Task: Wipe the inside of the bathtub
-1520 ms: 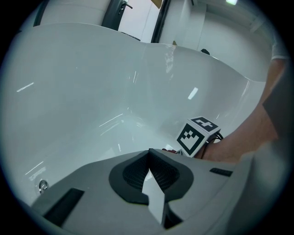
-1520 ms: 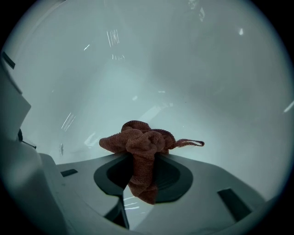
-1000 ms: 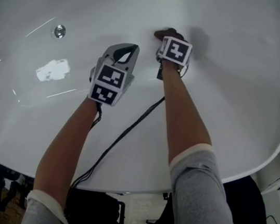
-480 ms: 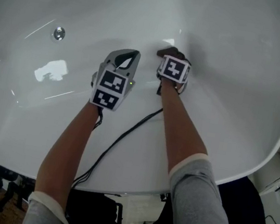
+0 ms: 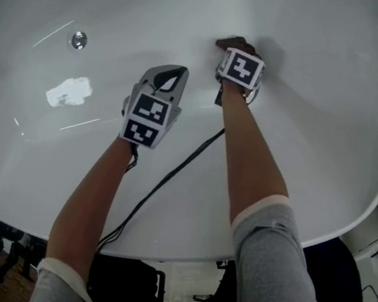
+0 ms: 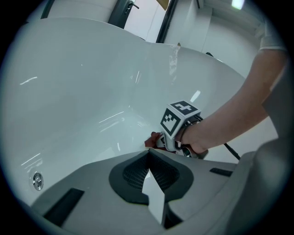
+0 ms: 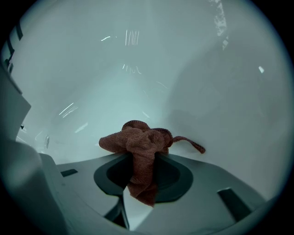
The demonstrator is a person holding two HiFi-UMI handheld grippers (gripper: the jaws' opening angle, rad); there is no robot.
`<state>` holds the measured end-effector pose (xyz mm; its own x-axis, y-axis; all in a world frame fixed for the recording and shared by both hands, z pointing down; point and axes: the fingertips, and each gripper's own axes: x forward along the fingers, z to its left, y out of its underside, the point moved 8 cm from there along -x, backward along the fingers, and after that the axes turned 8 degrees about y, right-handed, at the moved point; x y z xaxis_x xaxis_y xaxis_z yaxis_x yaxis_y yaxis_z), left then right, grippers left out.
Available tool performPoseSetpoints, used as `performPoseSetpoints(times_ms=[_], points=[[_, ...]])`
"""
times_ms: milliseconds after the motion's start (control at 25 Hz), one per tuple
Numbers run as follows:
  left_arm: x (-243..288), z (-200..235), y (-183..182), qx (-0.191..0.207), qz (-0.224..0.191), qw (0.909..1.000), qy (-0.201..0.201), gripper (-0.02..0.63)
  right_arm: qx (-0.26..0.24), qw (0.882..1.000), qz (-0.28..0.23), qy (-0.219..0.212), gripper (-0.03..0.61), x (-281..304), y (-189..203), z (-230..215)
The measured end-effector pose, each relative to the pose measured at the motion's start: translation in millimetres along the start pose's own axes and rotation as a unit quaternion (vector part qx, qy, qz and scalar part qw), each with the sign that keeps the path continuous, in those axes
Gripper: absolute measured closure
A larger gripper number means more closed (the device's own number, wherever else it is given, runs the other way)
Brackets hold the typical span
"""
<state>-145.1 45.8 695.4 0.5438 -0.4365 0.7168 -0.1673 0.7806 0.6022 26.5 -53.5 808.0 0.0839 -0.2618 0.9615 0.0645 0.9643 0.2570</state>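
Note:
I look down into a white bathtub [image 5: 325, 97]. A bunched reddish-brown cloth [image 7: 140, 142] is pinched in my right gripper [image 7: 142, 158], which presses it against the tub's inner wall; from the head view the cloth [image 5: 231, 44] peeks out past that gripper [image 5: 234, 53]. My left gripper [image 5: 168, 77] hovers over the tub floor to the left, jaws shut with nothing between them. In the left gripper view the shut jaws [image 6: 149, 158] point toward the right gripper's marker cube [image 6: 180, 120] and the cloth [image 6: 152, 139].
A round chrome drain [image 5: 78, 40] sits at the far left of the tub floor, also visible low left as the drain [image 6: 37, 180]. A black cable [image 5: 162, 185] runs from the right gripper over the tub's near rim. A window glare patch [image 5: 69, 91] lies on the floor.
The right gripper with the cloth slid toward me and then back up the wall, ending a little further right. The left gripper barely moved.

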Motion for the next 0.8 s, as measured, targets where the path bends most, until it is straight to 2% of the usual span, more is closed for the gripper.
performPoseSetpoints(times_ms=[120,160,240,280,320,480,640,800], points=[[-1,4,-1,-0.004,-0.003,1.0,-0.003,0.607,0.051,0.996,0.052,-0.054,0.448,-3,37,1],[0,4,-3,-0.006,-0.004,1.0,-0.005,0.606,0.054,0.995,0.063,-0.047,0.449,-6,49,-6],[3,3,-7,-0.006,-0.007,0.9999,-0.005,0.606,0.017,0.998,0.057,0.027,0.449,-11,62,-33],[4,2,-9,-0.005,-0.008,0.9999,-0.004,0.606,0.001,0.997,0.052,0.052,0.448,-12,66,-41],[5,1,-11,-0.003,-0.009,1.0,-0.003,0.607,-0.001,0.997,0.051,0.057,0.448,-10,68,-42],[6,4,-16,0.001,-0.014,0.9999,0.0,0.606,0.041,0.998,0.03,0.045,0.449,-2,51,-29],[3,8,-16,-0.001,-0.016,0.9999,-0.003,0.607,0.058,0.998,0.002,0.017,0.449,0,8,-20],[-1,7,-11,-0.011,-0.011,0.9999,-0.005,0.606,0.125,0.992,0.001,0.003,0.451,-5,-10,-22]])
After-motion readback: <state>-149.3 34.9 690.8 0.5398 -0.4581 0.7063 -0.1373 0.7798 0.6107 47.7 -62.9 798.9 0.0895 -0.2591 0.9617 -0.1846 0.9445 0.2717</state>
